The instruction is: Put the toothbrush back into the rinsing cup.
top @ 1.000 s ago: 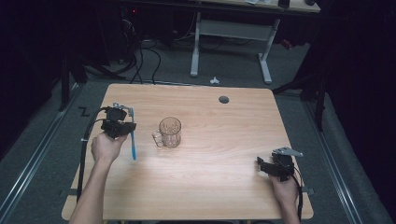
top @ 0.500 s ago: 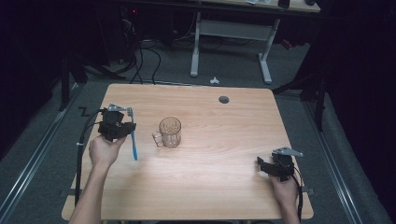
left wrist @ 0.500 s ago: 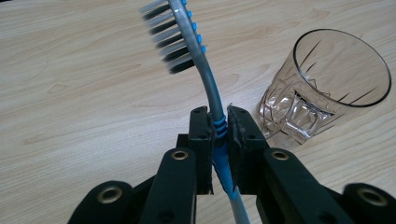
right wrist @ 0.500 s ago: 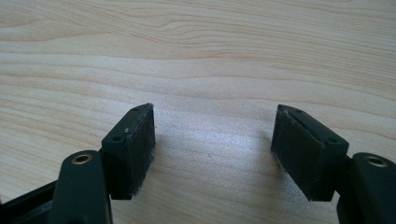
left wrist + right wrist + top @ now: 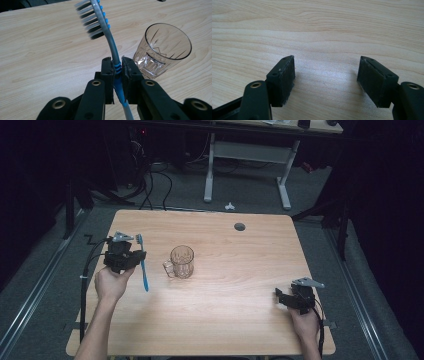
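Bare table (image 5: 240, 285) all around, the lone glass mug (image 5: 181, 261) mid-table the single obstacle.

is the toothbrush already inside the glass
No, the toothbrush is clamped in the left gripper, beside the glass.

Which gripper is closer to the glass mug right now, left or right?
Left. The left gripper, shut on the toothbrush, is just left of the glass mug. The right gripper sits open far off near the table's right front corner.
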